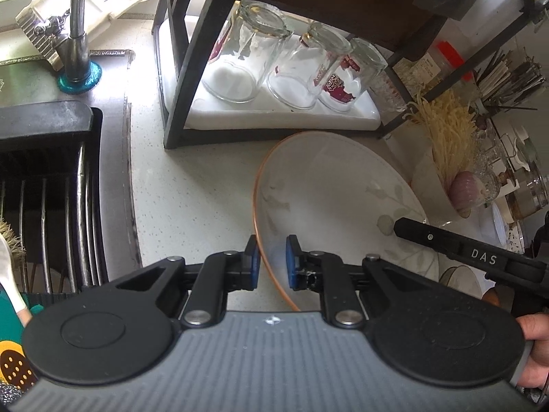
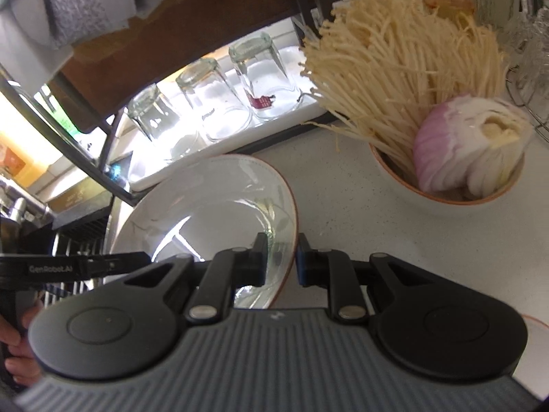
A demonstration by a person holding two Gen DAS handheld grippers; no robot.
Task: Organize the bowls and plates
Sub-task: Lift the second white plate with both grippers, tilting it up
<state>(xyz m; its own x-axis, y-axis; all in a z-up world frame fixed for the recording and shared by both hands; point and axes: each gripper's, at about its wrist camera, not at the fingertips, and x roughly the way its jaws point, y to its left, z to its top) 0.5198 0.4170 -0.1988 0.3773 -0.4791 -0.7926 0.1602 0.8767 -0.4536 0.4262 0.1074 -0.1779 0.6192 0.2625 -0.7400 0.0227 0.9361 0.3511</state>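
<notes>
Orange-rimmed, the plate point(image 1: 329, 178) sits between our left gripper point(image 1: 271, 261) and right gripper point(image 2: 282, 259), each seemingly pinching its rim, beside the bowl point(image 2: 442, 192) of onion.

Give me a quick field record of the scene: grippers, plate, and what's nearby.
left gripper: straddles the plate's orange rim, pads either side, a gap showing at the right pad
right gripper: straddles the opposite rim, pads close to the edge
plate: white, leaf pattern, orange edge, on the pale counter
bowl: right of the plate, holds enoki mushrooms and a cut onion
glasses: three, upside down on the rack's white tray behind the plate
sink: left of the counter
</notes>
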